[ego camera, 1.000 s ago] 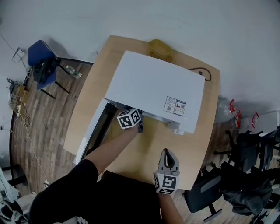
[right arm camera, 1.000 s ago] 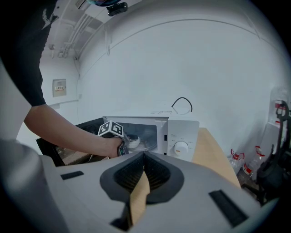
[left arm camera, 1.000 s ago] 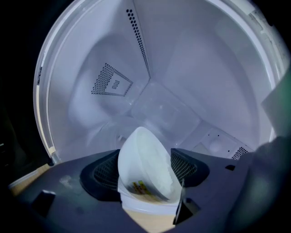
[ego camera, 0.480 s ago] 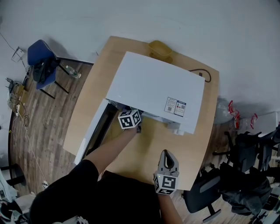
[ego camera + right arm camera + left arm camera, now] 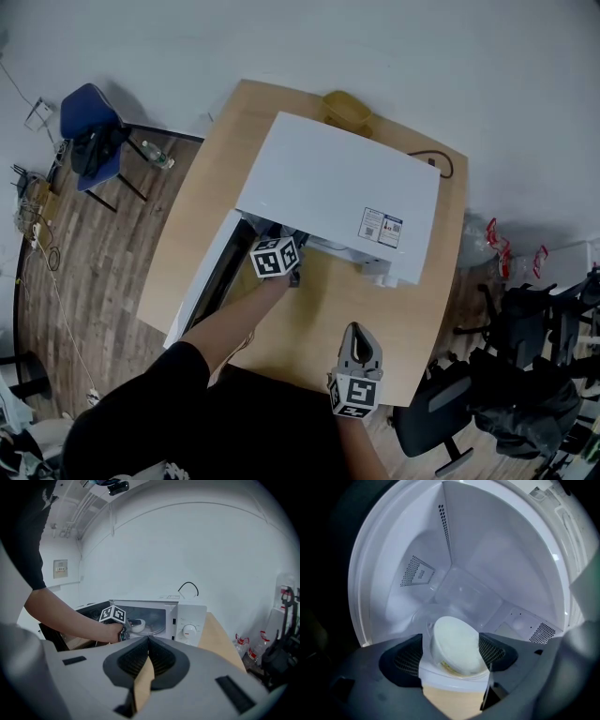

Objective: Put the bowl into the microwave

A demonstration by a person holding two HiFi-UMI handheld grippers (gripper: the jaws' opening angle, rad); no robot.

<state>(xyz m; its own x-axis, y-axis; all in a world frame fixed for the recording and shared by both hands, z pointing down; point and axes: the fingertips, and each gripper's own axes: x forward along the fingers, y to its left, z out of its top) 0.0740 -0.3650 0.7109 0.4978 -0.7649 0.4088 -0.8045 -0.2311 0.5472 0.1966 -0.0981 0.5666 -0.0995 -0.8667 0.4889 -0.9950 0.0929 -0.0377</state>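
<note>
The white microwave point(image 5: 337, 192) stands on the wooden table point(image 5: 319, 328) with its door point(image 5: 202, 281) swung open to the left. My left gripper point(image 5: 451, 641) reaches into the cavity, and its marker cube point(image 5: 275, 255) shows at the opening. A white bowl point(image 5: 454, 644) rests on the glass turntable just inside the front sill. It sits between the jaws, which have just been opening, and a gap shows at the left pad point(image 5: 408, 656). From the right gripper view the bowl point(image 5: 137, 625) lies inside, next to the left gripper point(image 5: 123, 631). My right gripper point(image 5: 148, 641) is shut and empty, held back over the table's near edge point(image 5: 359, 330).
A yellow container point(image 5: 345, 106) sits behind the microwave, and a black cable point(image 5: 436, 159) runs off its back right corner. The control panel with its dial point(image 5: 189, 630) is right of the cavity. A blue chair point(image 5: 89, 127) stands far left and a black office chair point(image 5: 441, 422) near right.
The head camera has shifted slightly. Both grippers stay where they were, the left one at the microwave's mouth.
</note>
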